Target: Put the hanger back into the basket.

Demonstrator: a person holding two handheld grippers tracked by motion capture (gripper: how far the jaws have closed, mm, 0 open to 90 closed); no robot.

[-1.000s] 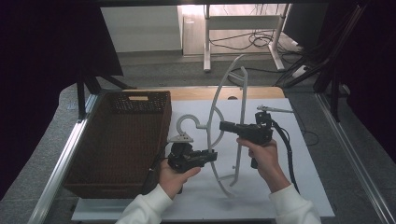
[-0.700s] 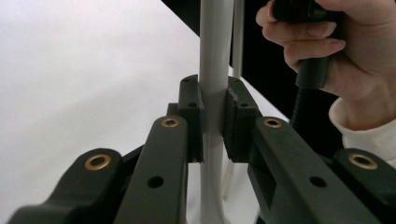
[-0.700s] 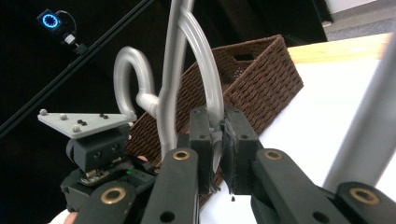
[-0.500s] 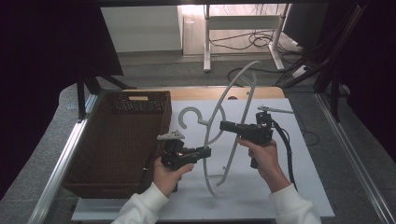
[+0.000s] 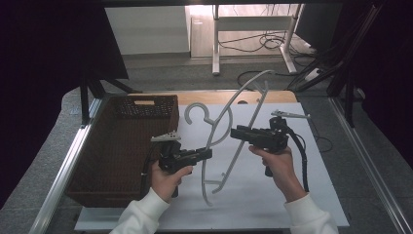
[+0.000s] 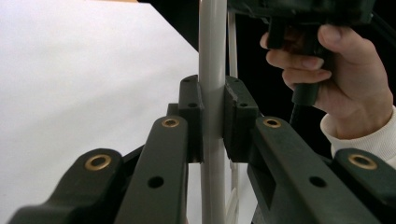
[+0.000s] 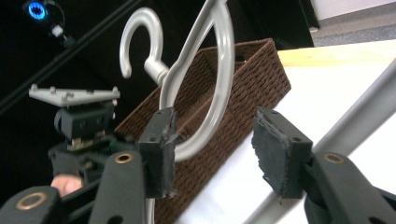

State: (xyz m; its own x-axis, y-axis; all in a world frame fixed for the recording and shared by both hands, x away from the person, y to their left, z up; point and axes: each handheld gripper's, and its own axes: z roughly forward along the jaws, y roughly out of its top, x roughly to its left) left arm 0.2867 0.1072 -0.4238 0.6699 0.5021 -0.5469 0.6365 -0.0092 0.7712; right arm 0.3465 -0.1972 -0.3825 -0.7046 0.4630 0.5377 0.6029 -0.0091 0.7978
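Sleeves of white come in at the near edge of the high view, each hand holding a tool over the white sheet (image 5: 272, 204) that covers the table. The left tool (image 5: 208, 154) is clamped on one thin bar of a pale grey plastic hanger (image 5: 229, 109); in the left gripper view its two pads press the bar (image 6: 212, 70) from both sides, and the bar runs straight up between them. The hanger stands lifted and tilted above the sheet, its lower end near the person, its curved shoulder arching up and away, its hook (image 5: 195, 113) over the sheet's left edge, just beside the basket. The right tool (image 5: 234, 131) sits close on the other side of the hanger with its jaws parted, having just been opening; in the right gripper view the hanger's curved arm (image 7: 219, 93) passes between the pads, right against the left one and apart from the right one. Left of the hands a brown woven basket (image 5: 102, 161) rests on the table. Beyond the table's far edge, cables (image 5: 253, 44) lie on the grey floor around a white stand.
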